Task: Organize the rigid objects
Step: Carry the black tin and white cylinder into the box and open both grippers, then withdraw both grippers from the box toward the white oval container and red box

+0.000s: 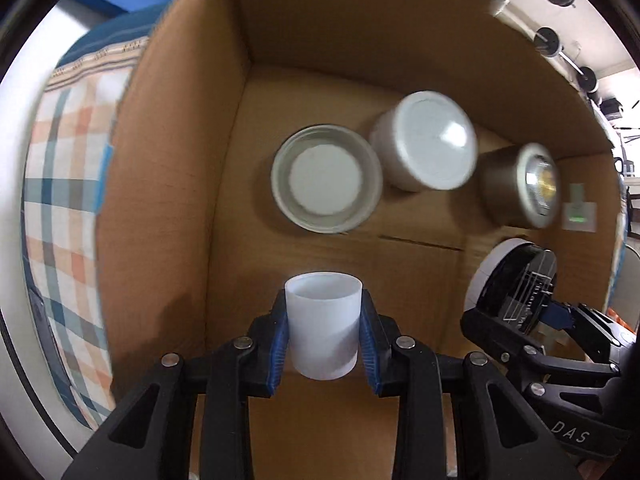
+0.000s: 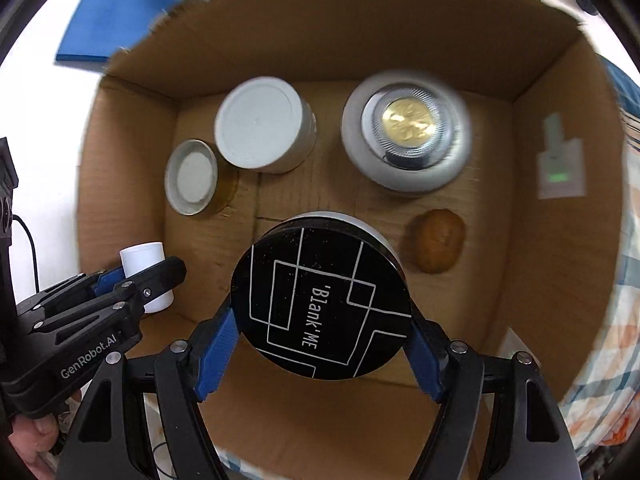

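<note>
Left wrist: left gripper (image 1: 323,334) clamps white cup (image 1: 322,324); right gripper (image 2: 320,344) clamps black-lidded jar (image 2: 321,303).

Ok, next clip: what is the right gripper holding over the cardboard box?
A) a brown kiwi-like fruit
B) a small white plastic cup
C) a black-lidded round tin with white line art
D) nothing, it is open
C: the right gripper is closed on the black-lidded tin; the white cup is in the left gripper.
</note>
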The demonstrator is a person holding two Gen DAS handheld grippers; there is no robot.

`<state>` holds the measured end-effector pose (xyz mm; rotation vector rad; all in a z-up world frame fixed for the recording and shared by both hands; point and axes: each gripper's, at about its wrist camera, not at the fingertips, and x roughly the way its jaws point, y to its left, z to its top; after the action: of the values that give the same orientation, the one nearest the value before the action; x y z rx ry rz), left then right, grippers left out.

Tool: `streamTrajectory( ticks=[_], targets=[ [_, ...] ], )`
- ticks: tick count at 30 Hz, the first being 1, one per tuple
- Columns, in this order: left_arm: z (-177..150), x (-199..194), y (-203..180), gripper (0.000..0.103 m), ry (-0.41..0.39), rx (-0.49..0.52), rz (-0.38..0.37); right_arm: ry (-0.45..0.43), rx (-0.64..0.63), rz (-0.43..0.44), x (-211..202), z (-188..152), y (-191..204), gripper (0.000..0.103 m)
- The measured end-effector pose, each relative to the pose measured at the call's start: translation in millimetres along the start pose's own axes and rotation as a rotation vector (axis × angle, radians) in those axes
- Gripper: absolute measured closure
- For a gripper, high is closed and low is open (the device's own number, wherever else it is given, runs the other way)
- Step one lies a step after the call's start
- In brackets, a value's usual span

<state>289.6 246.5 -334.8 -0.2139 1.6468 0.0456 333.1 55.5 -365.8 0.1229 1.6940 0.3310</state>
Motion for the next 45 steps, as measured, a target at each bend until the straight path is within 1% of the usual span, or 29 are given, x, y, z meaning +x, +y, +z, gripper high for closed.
streamTrajectory(
  ticks=[4,6,10,14,18,22,25,26,28,30,31,32,33,34,35,37,38,39,41,42,44,45],
  targets=[
    [9,20,7,0.074,0.015,-0.002,0.003,0.026,0.011,-0.035,22,8,2,0.026],
    [12,24,9,0.074,0.013,0.0,0.013,0.031,0.015,-0.053,28,11,3,0.025],
    [19,33,12,0.074,0.025,0.002,0.002,0.038,0.021,-0.082,37,17,7,0.025],
    [25,32,15,0.074,0.011,0.003,0.002,0.031,0.024,-0.101,40,17,18,0.025],
    [28,31,11,0.074,0.006,0.025,0.029,0.04,0.033,-0.117,41,18,22,0.024],
    [23,30,8,0.073,0.037,0.024,0.036,0.059,0.036,-0.118,44,19,28,0.024],
    [14,24,9,0.065,0.047,0.016,0.017,0.072,0.04,-0.119,47,24,27,0.023],
    [10,22,10,0.065,0.047,0.015,0.017,0.071,0.043,-0.115,45,23,27,0.023],
    [0,13,12,0.065,0.039,0.013,0.023,0.067,0.045,-0.116,41,20,27,0.016],
    [-11,3,13,0.062,0.022,0.001,0.013,0.059,0.04,-0.112,33,16,28,0.014],
    [-17,-4,13,0.058,0.01,-0.002,0.002,0.057,0.04,-0.113,29,13,28,0.013],
    [-24,-10,11,0.05,0.001,-0.004,-0.002,0.054,0.039,-0.11,26,11,29,0.013],
    [-30,-17,11,0.045,-0.016,-0.006,0.002,0.049,0.037,-0.11,22,9,29,0.012],
    [-38,-23,10,0.033,-0.034,-0.009,0.012,0.042,0.038,-0.115,17,5,29,0.011],
    [-46,-28,11,0.026,-0.049,-0.009,0.02,0.033,0.039,-0.118,11,2,27,0.01],
    [-59,-40,14,0.019,-0.083,-0.011,0.028,0.009,0.04,-0.122,0,-6,23,0.0],
    [-61,-44,16,0.014,-0.092,-0.015,0.029,0.001,0.042,-0.122,-5,-9,23,0.0],
    [-53,-47,16,0.012,-0.102,-0.017,0.031,-0.003,0.044,-0.122,-9,-13,23,0.0],
    [-61,-56,14,0.004,-0.12,-0.015,0.038,-0.015,0.042,-0.126,-19,-24,23,0.0],
    [-60,-57,9,0.001,-0.126,-0.012,0.043,-0.026,0.04,-0.131,-24,-30,24,0.0],
    [-67,-64,1,0.0,-0.146,0.002,0.046,-0.042,0.045,-0.124,-34,-41,23,0.0],
    [-65,-69,-10,0.0,-0.151,0.007,0.05,-0.049,0.05,-0.118,-40,-47,24,0.0]
  ],
)
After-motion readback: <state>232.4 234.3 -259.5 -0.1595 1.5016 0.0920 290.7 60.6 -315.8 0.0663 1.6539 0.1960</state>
